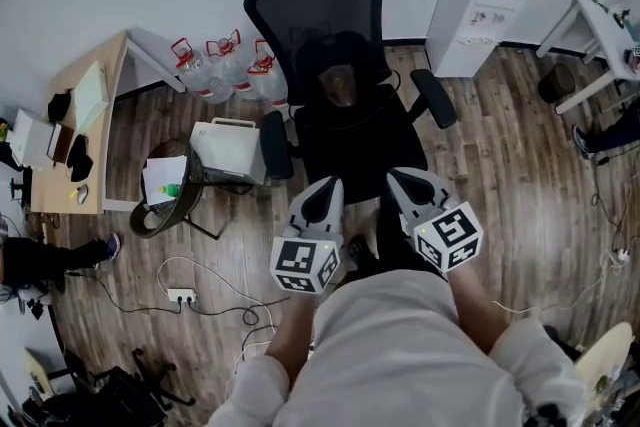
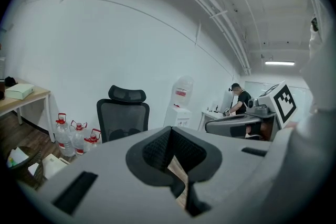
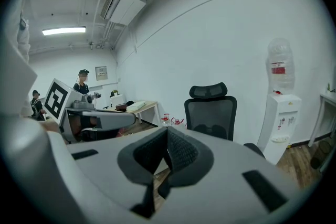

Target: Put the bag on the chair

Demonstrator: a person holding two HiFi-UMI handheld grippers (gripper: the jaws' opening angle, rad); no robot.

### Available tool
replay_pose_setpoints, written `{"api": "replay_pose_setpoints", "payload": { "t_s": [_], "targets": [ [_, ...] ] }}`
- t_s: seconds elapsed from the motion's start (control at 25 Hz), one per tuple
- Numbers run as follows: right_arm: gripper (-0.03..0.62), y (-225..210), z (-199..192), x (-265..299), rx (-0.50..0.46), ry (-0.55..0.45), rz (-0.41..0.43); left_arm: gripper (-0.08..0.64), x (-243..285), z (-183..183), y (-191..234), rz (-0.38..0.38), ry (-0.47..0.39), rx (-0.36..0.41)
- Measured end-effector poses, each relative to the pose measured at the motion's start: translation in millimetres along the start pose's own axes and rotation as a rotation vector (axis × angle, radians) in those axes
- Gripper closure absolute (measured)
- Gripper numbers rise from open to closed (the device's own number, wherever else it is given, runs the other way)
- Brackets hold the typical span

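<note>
We hold both grippers side by side in front of us, pointing toward 12 o'clock at the black office chair (image 1: pixel 312 10). The left gripper (image 1: pixel 326 190) has its jaws pressed together with nothing between them, and its own view shows the dark ribbed pads (image 2: pixel 157 147) meeting along one line. The right gripper (image 1: pixel 405 183) is the same: jaws together, nothing clamped. Neither gripper touches the chair; their tips hang just short of the front edge of the seat.

The bag (image 1: pixel 338 80), a dark one, already sits on the chair seat, upright against the lower part of the mesh backrest. It is well apart from both grippers, at 12 o'clock from them.

Around the chair, on the wooden floor (image 1: pixel 520 175):
- Three clear water jugs (image 1: pixel 230 70) with red handles stand by the wall at 10 o'clock.
- A white water dispenser (image 1: pixel 475 10) with a bottle on top stands against the wall at 2 o'clock.
- A white box (image 1: pixel 228 150) lies just beside the chair's left armrest, at 9 o'clock.
- A wooden desk (image 1: pixel 95 115) stands farther out at 9 o'clock.
- A white power strip (image 1: pixel 181 295) with its cord lies at 7 o'clock.

In the left gripper view a person (image 2: pixel 240 99) stands far off at a table.
</note>
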State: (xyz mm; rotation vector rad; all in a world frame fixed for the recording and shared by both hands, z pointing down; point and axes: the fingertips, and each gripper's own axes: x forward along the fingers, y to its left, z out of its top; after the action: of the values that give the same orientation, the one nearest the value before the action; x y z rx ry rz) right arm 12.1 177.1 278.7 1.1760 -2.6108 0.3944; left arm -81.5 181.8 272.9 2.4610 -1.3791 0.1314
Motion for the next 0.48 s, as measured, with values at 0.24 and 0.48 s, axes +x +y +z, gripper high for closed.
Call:
{"api": "replay_pose_setpoints", "payload": {
  "t_s": [0.24,0.48],
  "targets": [
    [0.588,-1.9,-0.7,-2.0,0.013,-0.010,0.006,0.555,0.2,-1.3,-4.8,0.001,0.011,0.009],
    [0.588,-6.9,-2.8,-4.7,0.013,-0.011,0.001,0.555,6.8,-4.3,-7.8,0.001,0.009,0.013]
  ]
}}
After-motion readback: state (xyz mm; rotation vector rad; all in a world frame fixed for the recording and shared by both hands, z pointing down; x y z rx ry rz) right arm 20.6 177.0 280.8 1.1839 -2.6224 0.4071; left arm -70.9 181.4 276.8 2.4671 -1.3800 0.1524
